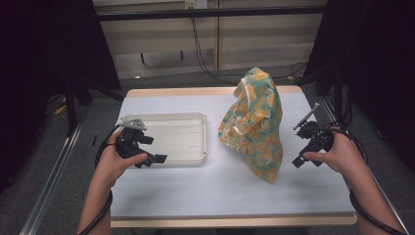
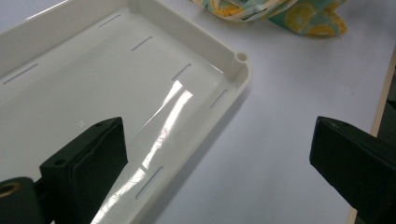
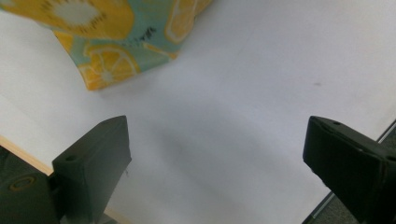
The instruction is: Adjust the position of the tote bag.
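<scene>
A teal bag printed with yellow lemon slices [image 1: 254,122] stands crumpled right of the table's centre; its lower corner [image 3: 107,65] and an edge [image 2: 280,14] appear in the gripper views. A shallow cream tray [image 1: 195,120] lies to its left, with nothing in it. My left gripper [image 1: 150,149] hovers over the tray's near left corner, jaws wide apart and holding nothing, one above the tray floor [image 2: 70,93]. To the right of the bag my right gripper [image 1: 304,148] stands open over bare table, holding nothing.
The white tabletop [image 1: 220,191] has a wooden front edge [image 1: 235,221]. Dark curtains flank both sides, and cables hang on the wall behind. A metal rail [image 1: 54,171] runs along the floor at the left.
</scene>
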Demonstrator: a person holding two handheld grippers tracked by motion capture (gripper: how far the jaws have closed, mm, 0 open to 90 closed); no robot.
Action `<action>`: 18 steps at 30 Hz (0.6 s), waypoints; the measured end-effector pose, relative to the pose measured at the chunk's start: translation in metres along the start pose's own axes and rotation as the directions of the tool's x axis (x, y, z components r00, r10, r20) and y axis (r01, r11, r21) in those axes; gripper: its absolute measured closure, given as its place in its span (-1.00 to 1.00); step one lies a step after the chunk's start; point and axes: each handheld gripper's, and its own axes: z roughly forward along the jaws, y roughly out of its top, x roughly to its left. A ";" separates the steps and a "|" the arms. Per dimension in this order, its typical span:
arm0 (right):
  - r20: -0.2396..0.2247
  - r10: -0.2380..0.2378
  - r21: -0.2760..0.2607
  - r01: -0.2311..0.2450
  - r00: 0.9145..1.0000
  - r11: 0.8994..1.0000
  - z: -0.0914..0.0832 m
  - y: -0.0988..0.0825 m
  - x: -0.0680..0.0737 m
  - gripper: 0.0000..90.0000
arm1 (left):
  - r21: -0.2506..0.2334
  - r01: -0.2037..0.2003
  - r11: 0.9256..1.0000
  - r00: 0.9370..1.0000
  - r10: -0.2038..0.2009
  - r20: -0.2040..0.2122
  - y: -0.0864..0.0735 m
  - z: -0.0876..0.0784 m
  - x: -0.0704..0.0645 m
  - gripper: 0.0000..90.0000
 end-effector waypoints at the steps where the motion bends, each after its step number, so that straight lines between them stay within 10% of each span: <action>1: 0.009 -0.002 0.002 0.002 1.000 1.000 -0.006 0.003 -0.001 -0.84 | -0.001 0.001 1.000 1.000 -0.001 0.002 0.000 0.000 0.000 -0.92; 18: -0.036 -0.017 -0.001 0.017 0.999 1.000 -0.039 0.029 -0.004 -0.83 | -0.002 -0.004 1.000 1.000 0.005 0.015 0.000 0.001 -0.001 -0.92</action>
